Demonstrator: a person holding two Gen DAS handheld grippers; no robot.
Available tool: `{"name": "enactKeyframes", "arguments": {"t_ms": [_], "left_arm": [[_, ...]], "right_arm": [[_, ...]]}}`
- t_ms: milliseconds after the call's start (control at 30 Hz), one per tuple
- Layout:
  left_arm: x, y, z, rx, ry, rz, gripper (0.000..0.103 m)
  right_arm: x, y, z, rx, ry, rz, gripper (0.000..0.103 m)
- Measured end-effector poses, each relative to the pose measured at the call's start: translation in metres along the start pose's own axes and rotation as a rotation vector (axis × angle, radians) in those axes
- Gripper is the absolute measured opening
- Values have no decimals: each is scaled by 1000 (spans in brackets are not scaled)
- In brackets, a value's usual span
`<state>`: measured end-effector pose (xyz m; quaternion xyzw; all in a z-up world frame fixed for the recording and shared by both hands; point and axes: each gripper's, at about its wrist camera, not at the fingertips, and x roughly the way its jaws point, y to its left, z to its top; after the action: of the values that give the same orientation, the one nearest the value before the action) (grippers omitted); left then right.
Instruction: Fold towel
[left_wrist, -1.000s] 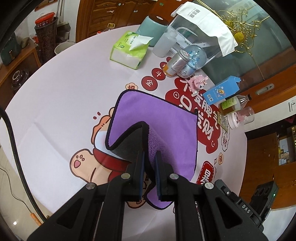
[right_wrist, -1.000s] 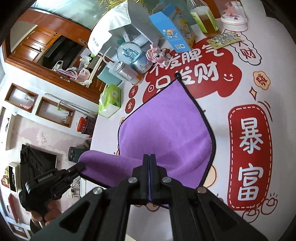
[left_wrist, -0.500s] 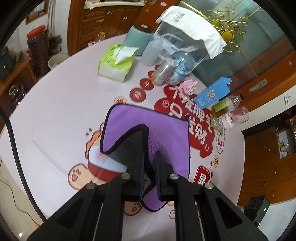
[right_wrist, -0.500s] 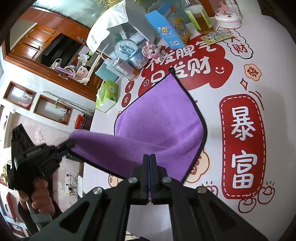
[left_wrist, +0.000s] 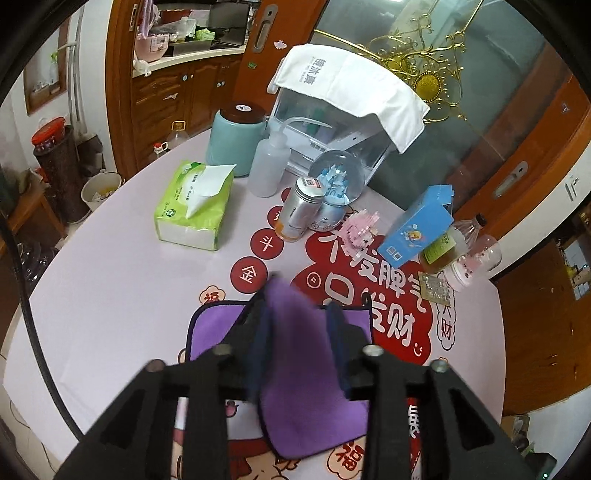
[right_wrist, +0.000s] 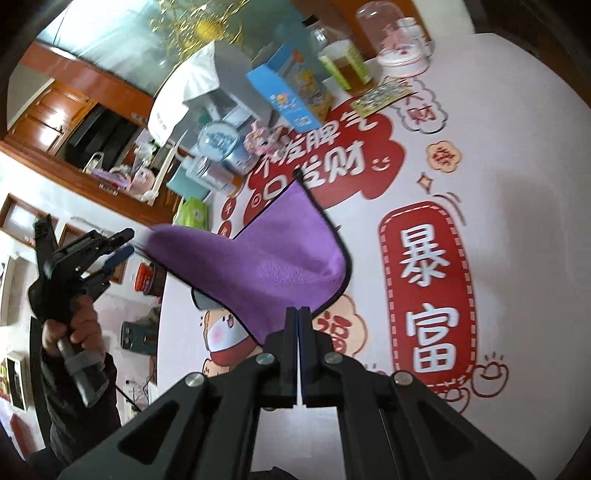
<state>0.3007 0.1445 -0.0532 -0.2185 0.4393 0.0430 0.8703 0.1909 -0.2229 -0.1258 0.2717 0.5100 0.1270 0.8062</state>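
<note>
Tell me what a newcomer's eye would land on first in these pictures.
First the purple towel, lifted off the round table and stretched between the two grippers, its far corner lying on the red lettering. The right gripper is shut on its near edge, while the left gripper has spread fingers with the cloth draped between them. Behind stands a clutter of objects: a green tissue pack, a blue carton and a snow globe.
</note>
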Motion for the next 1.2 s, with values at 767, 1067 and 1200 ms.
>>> {"name": "enactKeyframes", "arguments": {"t_ms": [767,1067,1200], "left_arm": [[-53,48,-153,192,253,-65,58],[-104,33,-220,308,297,-61,83],[-128,13,-240,361,295,-75,92]], "right_arm": [[-62,3,-140,79,-150,-229,9],[-77,4,-186,46,-96,-269,59],[-96,17,-193,-24,-114,-297,81]]}}
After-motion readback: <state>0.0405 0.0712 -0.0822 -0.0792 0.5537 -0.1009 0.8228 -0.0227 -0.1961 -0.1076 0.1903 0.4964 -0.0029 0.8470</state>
